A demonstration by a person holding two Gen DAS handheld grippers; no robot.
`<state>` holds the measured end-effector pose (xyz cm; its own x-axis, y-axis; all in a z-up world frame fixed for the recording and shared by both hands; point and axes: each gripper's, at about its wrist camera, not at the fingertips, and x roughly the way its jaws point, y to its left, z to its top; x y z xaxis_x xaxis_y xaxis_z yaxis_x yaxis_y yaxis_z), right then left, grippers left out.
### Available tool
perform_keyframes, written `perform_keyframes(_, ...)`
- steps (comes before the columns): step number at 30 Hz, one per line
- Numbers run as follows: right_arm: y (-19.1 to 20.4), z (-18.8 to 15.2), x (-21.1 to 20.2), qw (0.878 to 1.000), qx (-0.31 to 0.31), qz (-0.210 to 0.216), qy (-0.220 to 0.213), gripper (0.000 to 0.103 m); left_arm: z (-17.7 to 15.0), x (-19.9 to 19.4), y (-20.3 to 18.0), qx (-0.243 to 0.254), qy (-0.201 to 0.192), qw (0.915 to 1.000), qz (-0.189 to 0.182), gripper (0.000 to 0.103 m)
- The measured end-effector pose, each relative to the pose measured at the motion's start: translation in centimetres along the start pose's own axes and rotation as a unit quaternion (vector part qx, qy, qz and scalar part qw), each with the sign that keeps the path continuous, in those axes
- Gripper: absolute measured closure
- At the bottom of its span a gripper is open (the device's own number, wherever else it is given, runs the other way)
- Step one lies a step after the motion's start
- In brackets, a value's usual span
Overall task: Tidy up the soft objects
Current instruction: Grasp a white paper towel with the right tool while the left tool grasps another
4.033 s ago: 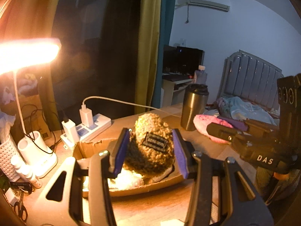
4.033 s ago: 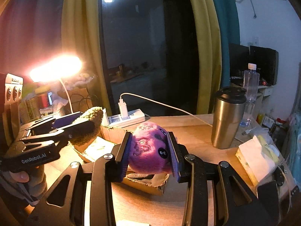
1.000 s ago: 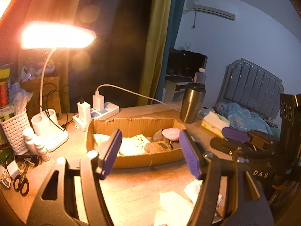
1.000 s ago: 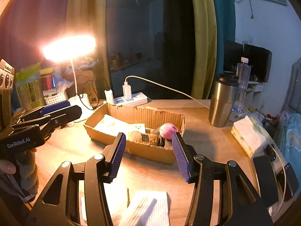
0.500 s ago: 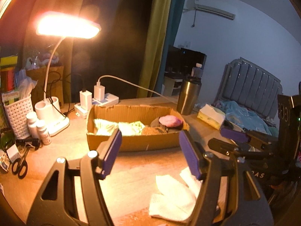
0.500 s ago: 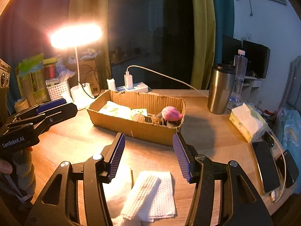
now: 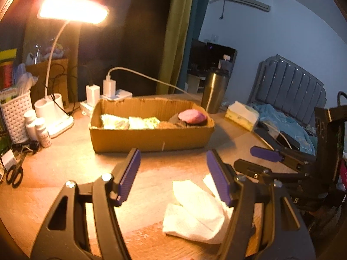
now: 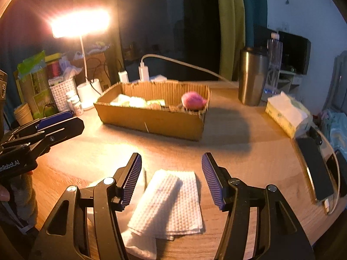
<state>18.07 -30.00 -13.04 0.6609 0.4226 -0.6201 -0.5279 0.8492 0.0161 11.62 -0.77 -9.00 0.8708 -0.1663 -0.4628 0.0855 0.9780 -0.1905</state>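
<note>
A cardboard box (image 7: 149, 139) (image 8: 151, 121) sits mid-table. Inside lie pale soft items (image 7: 128, 122), a brown knitted piece (image 7: 166, 124) and a pink plush (image 7: 192, 117) (image 8: 193, 100) at its right end. A folded white cloth (image 7: 195, 214) (image 8: 171, 203) lies on the wooden table in front of the box. My left gripper (image 7: 173, 177) is open and empty, just left of the cloth. My right gripper (image 8: 171, 177) is open and empty, low over the cloth, its jaws either side of it. Each gripper shows in the other's view: the right (image 7: 266, 158), the left (image 8: 56, 119).
A lit desk lamp (image 7: 71, 10) stands at the back left with a white basket (image 7: 15, 117), small bottles (image 7: 41, 130) and scissors (image 7: 15, 173). A power strip (image 7: 108, 97), steel tumbler (image 8: 252, 78), tissue pack (image 8: 286, 113) and phones (image 8: 314, 169) ring the table. A bed (image 7: 288, 99) lies right.
Both grippers let go of the brown knitted piece and pink plush into the box, then drew back toward the table's near edge. The white cloth has come into view under them.
</note>
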Motion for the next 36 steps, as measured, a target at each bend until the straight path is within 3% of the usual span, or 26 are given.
perform_keyframes(20,-0.5,-3.8,4.2,0.996,-0.004,0.003,0.091,0.042,-3.9,3.4,-1.6,0.016,0.096,0.9953,-0.004,0.038)
perform_keyframes(23,-0.4,-4.0,4.1,0.996,-0.011,0.002,0.085,0.043,-4.4,3.6,-2.2,0.025,0.107,0.9939,-0.003,0.038)
perform_keyframes(24,-0.4,-4.0,4.1,0.996,-0.013,0.002,0.084,0.045,-4.5,3.7,-2.4,0.028,0.111,0.9934,-0.004,0.038)
perform_keyframes(27,-0.4,-4.1,4.0,0.996,-0.020,0.008,0.081,0.063,-5.0,4.1,-3.0,0.035,0.125,0.9915,-0.009,0.038)
perform_keyframes(29,-0.3,-4.1,3.9,0.997,-0.020,0.015,0.079,0.080,-5.2,4.3,-3.5,0.043,0.131,0.9905,-0.011,0.038)
perform_keyframes(31,-0.4,-4.1,3.7,0.997,-0.021,0.016,0.076,0.089,-5.2,4.4,-3.9,0.050,0.133,0.9898,-0.012,0.038)
perform_keyframes(36,-2.0,-3.9,2.7,0.998,-0.001,0.012,0.060,0.094,-6.0,5.4,-5.2,0.074,0.160,0.9842,-0.014,0.038)
